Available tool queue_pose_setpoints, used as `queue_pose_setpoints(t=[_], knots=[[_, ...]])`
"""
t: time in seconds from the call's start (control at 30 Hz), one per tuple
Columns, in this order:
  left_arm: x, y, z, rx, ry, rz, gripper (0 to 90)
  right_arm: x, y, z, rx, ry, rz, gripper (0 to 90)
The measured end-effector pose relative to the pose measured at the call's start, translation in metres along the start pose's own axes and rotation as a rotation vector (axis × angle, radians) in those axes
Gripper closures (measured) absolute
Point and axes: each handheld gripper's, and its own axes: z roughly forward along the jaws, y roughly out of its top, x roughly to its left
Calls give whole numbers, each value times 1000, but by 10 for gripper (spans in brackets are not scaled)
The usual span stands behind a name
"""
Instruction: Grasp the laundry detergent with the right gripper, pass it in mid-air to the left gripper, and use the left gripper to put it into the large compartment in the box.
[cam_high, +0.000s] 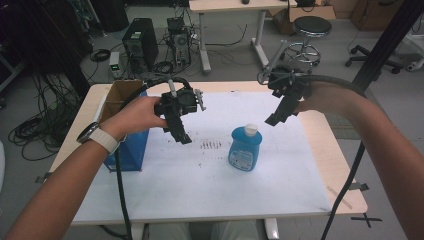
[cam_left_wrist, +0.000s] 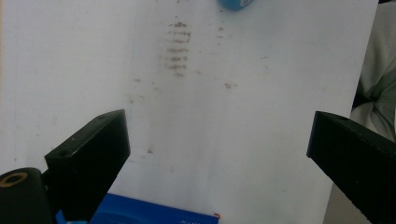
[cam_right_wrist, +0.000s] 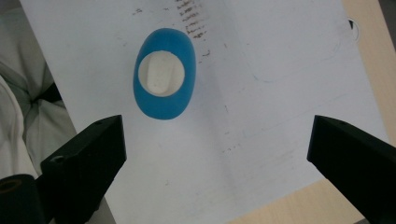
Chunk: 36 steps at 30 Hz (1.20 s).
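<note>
A blue bottle with a white cap stands upright near the middle of the white sheet. Both grippers hang in the air above the table. My left gripper is left of the bottle, open, jaws pointing down with nothing between them. In the left gripper view the left gripper looks at bare sheet, and the bottle just shows at the top edge. My right gripper hovers above and right of the bottle, open and empty. Seen from the right gripper, the bottle appears from above, beyond the jaws.
A blue box with open cardboard flaps stands at the table's left side, under my left hand; its blue edge shows below the left jaws. Dark smudges mark the sheet. A black post rises at the right.
</note>
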Motion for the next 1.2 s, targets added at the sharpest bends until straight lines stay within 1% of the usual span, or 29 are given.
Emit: queue_pose_setpoints(t=[0.13,0.3,0.37,0.4,0.53,0.6,0.7,0.87,0.93,1.2], knots=[[0,0,0,-5,2,-2,63,5,-6,4,-12,12,7,45],[0,-1,0,-6,4,-3,63,11,-15,9,-41,24,17,45],[0,-1,-1,-4,4,-2,63,13,-19,11,-43,24,21,45],[0,-1,-1,-1,4,-3,63,14,-21,12,-42,24,31,45],[0,1,0,-3,2,-3,63,15,-27,14,-50,27,38,44],[0,2,1,-5,0,-2,63,16,-29,14,-61,31,49,44],[-1,4,2,-4,-1,3,62,16,-33,16,-62,30,59,42],[-1,6,2,-4,-1,3,62,17,-40,23,-61,36,69,42],[-1,6,2,-4,0,2,63,17,-45,27,-75,37,81,41],[-1,6,1,-6,2,-3,63,20,-56,40,-110,49,106,41]])
